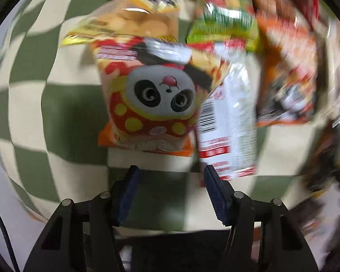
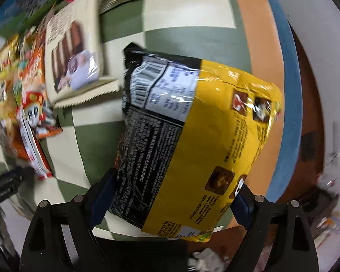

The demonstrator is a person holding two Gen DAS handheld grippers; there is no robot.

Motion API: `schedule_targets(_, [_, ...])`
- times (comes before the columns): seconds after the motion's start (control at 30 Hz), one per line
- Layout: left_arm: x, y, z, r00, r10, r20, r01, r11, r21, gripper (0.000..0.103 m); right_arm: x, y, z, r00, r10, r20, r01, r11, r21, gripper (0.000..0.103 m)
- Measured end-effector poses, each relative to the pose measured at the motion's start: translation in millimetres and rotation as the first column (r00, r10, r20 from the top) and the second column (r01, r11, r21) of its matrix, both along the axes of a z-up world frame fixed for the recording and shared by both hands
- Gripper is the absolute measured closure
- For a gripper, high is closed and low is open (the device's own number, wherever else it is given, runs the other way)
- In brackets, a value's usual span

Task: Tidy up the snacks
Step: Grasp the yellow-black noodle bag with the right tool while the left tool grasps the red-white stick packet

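The right gripper (image 2: 170, 201) is clamped across the yellow-and-black bag (image 2: 192, 136) – 1 wide grip for carrying. The left gripper (image 1: 170, 181), fingers apart and empty, hangs below the panda packet (image 1: 151, 104) at frame centre – likely lining up a pick.

right hand-held gripper (image 2: 170, 195) | jaws straddle yellow-black snack bag (image 2: 192, 140) | checkered cloth (image 2: 188, 11) below

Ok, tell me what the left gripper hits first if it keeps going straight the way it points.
Probably the bare checkered cloth: nothing lies between the left gripper fingers. The panda snack bag sits just beyond the tips; depth is unclear.
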State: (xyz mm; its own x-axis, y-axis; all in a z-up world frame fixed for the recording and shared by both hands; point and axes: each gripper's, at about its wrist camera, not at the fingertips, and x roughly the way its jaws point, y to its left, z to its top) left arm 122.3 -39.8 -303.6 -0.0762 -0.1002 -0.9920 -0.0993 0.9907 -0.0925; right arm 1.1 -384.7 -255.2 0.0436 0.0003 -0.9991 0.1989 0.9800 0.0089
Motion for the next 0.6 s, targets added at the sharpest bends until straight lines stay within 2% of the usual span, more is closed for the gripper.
schedule_targets(0.07, [-4, -3, 16, 0.995, 0.091, 0.03, -0.088, 0.993, -0.081, 0.046, -3, -6, -2, 0.998, -0.051, 0.032, 0.05, 0.999, 0.021, 0.011])
schedule_targets(0.13, [-3, -17, 21, 0.99, 0.137, 0.038, -0.131, 0.983, -0.131, 0.045, -6, -13, -2, 0.994, -0.091, 0.062, 0.089, 0.996, 0.03, 0.011])
schedule_targets(0.2, [4, -35, 14, 0.99, 0.138, 0.017, -0.135, 0.983, -0.123, 0.044, -10, -18, -5, 0.987, -0.137, 0.078, 0.134, 0.99, 0.041, 0.011])
schedule_targets(0.3, [17, -54, -8, 0.989, 0.145, 0.016, -0.144, 0.987, -0.071, 0.044, 0, -29, 0, 0.979, -0.183, 0.088, 0.179, 0.982, 0.053, 0.011])
schedule_targets(0.4, [24, -73, -26, 0.993, 0.114, 0.036, -0.113, 0.993, -0.02, 0.045, 5, -27, -10, 0.976, -0.192, 0.103, 0.189, 0.981, 0.036, 0.012])
schedule_targets(0.47, [17, -91, -27, 0.994, 0.062, 0.085, -0.063, 0.998, 0.008, 0.052, 13, -26, -10, 0.978, -0.185, 0.098, 0.184, 0.983, 0.013, 0.012])
schedule_targets(0.5, [13, -98, -24, 0.995, 0.029, 0.1, -0.031, 0.999, 0.016, 0.054, 24, -22, -8, 0.98, -0.171, 0.097, 0.172, 0.985, -0.004, 0.015])
schedule_targets(0.6, [-6, -132, -19, 0.987, -0.113, 0.112, 0.106, 0.992, 0.065, 0.056, 18, -6, -10, 0.991, -0.089, 0.102, 0.093, 0.995, -0.041, 0.017])
